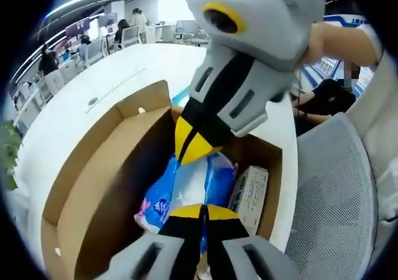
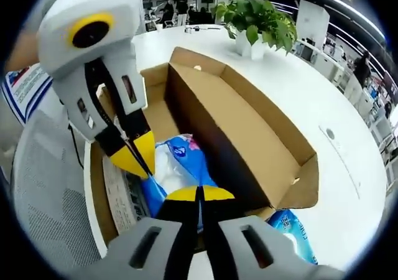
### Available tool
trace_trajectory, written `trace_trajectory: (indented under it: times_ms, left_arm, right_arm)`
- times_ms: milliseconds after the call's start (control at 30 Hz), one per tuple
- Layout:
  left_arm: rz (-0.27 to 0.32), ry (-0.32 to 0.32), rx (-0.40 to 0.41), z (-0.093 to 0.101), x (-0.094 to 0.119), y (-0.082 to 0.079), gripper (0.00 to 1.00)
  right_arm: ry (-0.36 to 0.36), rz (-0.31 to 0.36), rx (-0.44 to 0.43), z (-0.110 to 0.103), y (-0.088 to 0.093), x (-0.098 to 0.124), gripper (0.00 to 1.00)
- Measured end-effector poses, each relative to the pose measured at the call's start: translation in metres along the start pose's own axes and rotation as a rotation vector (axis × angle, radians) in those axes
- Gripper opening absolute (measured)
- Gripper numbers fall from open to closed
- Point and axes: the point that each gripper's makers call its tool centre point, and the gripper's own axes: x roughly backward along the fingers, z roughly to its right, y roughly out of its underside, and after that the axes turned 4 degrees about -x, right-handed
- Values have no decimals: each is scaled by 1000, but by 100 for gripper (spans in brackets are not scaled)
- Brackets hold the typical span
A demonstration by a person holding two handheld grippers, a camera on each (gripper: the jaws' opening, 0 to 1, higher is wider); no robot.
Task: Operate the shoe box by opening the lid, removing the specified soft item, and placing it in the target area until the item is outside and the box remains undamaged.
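An open brown shoe box [image 1: 102, 186] lies on a white table, its lid [image 2: 239, 127] folded back and standing up. Inside lies a soft blue-and-white pack [image 1: 160, 200] [image 2: 181, 152], beside a small white carton [image 1: 250, 194] [image 2: 117, 190]. My left gripper [image 1: 202, 210] [image 2: 135, 160] is shut, its yellow tips down on the pack's near edge. My right gripper [image 2: 199, 194] [image 1: 191, 148] is shut too, tips low over the pack's other end. Whether either pinches the wrapper is hidden.
A second blue pack [image 2: 292, 230] lies on the table [image 2: 339, 168] outside the box, by the lid's corner. A grey mesh chair [image 1: 329, 193] [image 2: 40, 180] stands close against the box's open side. A potted plant [image 2: 255, 18] sits farther along the table. People sit at desks beyond.
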Motion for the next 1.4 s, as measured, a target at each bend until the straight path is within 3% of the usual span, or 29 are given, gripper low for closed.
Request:
trace_trajectory:
  times_ms: [767, 1133, 1400]
  left_arm:
    - [7, -40, -27, 7, 47, -21, 0]
    - [15, -59, -29, 14, 76, -44, 0]
    - [35, -51, -45, 25, 83, -67, 0]
  right_arm:
    - [-29, 86, 33, -17, -36, 40, 0]
    - [-39, 136, 62, -21, -58, 73, 0]
    - [-37, 149, 87, -18, -59, 94, 0]
